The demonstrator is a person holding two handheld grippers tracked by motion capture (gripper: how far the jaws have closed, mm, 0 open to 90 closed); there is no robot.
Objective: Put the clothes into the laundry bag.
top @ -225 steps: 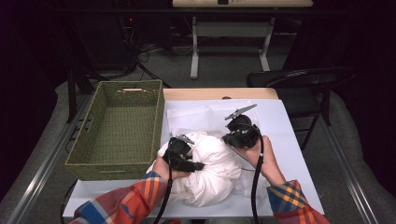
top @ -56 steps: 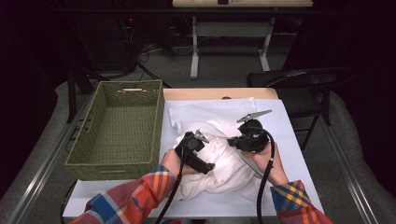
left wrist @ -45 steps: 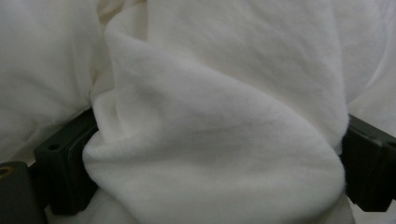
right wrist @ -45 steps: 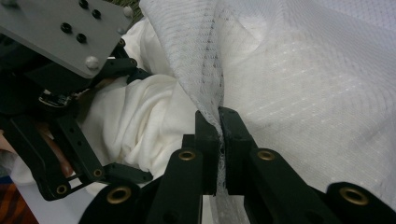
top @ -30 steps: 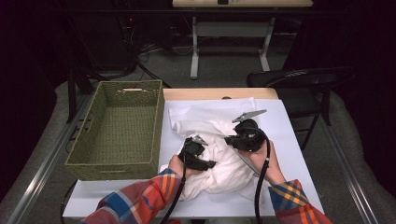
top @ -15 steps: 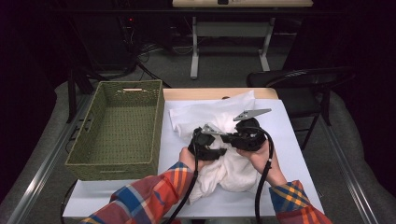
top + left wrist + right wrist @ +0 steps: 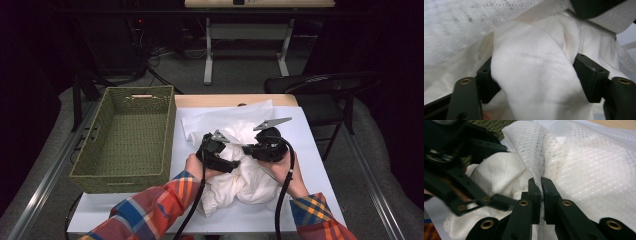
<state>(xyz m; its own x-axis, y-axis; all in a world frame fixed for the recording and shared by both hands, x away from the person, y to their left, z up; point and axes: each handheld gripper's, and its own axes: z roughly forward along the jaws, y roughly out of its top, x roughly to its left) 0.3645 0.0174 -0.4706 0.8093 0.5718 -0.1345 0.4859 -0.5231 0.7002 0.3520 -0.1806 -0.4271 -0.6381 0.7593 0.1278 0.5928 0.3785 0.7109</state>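
A crumpled white cloth lies heaped on the white table top. It has a plain cotton layer and a netted lace layer. My left gripper sits on the heap's left side. Its jaws stand wide apart, and a thick fold of the plain layer bulges between them, touching both pads. My right gripper, close beside the left one, is shut on a raised fold of the lace. The left gripper also appears at the left of the right gripper view.
A green woven basket with nothing in it stands on the table's left part. A black chair is beyond the right corner, and a desk frame stands farther back. Bare table shows right of the cloth and along the front edge.
Both grippers have drawn together over the heap, the left one moving right and forward. The cloth has bunched up narrower, with its far part lifted.
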